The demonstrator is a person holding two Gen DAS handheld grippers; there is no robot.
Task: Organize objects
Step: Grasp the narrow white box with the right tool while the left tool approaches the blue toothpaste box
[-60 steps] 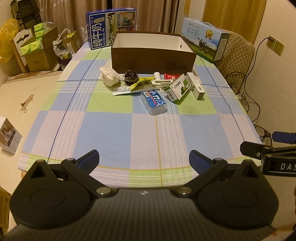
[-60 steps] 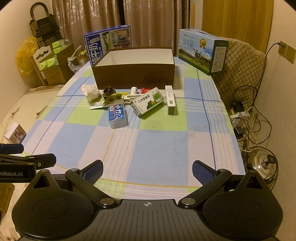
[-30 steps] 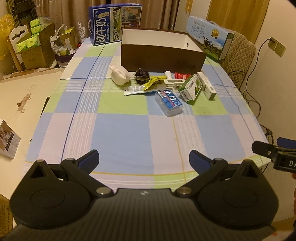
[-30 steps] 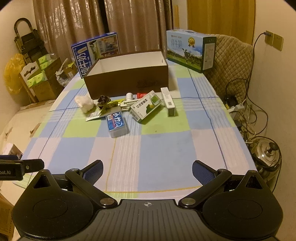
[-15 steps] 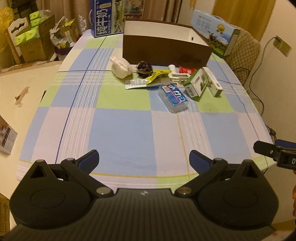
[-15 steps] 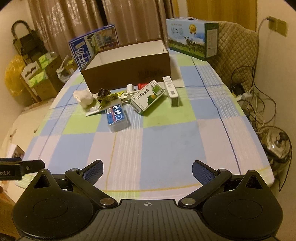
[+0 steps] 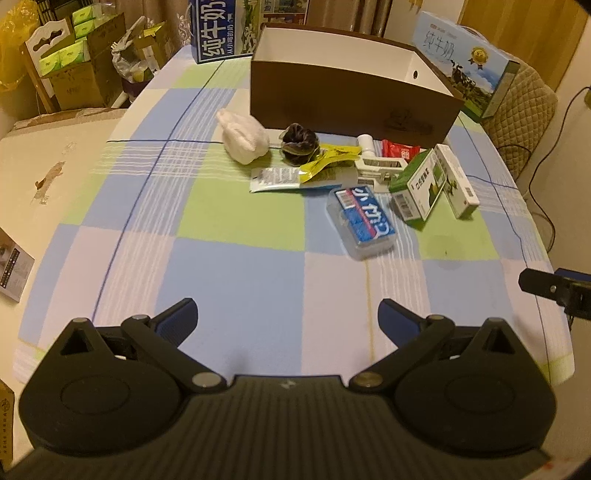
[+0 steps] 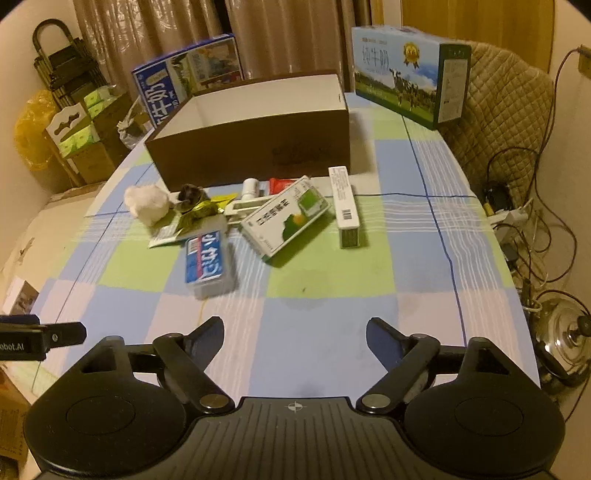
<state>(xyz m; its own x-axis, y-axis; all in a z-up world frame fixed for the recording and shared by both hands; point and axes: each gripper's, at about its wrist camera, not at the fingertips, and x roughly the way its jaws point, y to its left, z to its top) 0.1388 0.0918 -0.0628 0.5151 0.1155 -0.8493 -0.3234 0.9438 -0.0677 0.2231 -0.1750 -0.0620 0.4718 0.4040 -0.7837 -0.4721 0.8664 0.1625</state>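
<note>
Several small objects lie in a cluster on the checked tablecloth in front of an open brown box point(image 7: 351, 96) point(image 8: 251, 147): a white cloth ball point(image 7: 243, 138), a dark scrunchie point(image 7: 299, 142), a yellow-green packet point(image 7: 328, 160), a clear case with a blue label point(image 7: 364, 219) point(image 8: 207, 258), a green-and-white carton point(image 7: 419, 188) point(image 8: 286, 219) and a slim white carton point(image 7: 456, 179) point(image 8: 345, 205). My left gripper point(image 7: 286, 321) is open and empty over the table's near edge. My right gripper point(image 8: 295, 338) is open and empty, well short of the cluster.
Two milk cartons stand behind the box point(image 7: 218, 31) point(image 8: 410, 88). A padded chair point(image 8: 506, 122) and floor cables point(image 8: 524, 221) are to the right. Cardboard boxes point(image 7: 74, 62) are stacked at the far left. The right gripper's finger shows in the left wrist view point(image 7: 554, 288).
Both grippers have moved forward over the table toward the cluster, which now looks larger and nearer. Both stayed open and empty.
</note>
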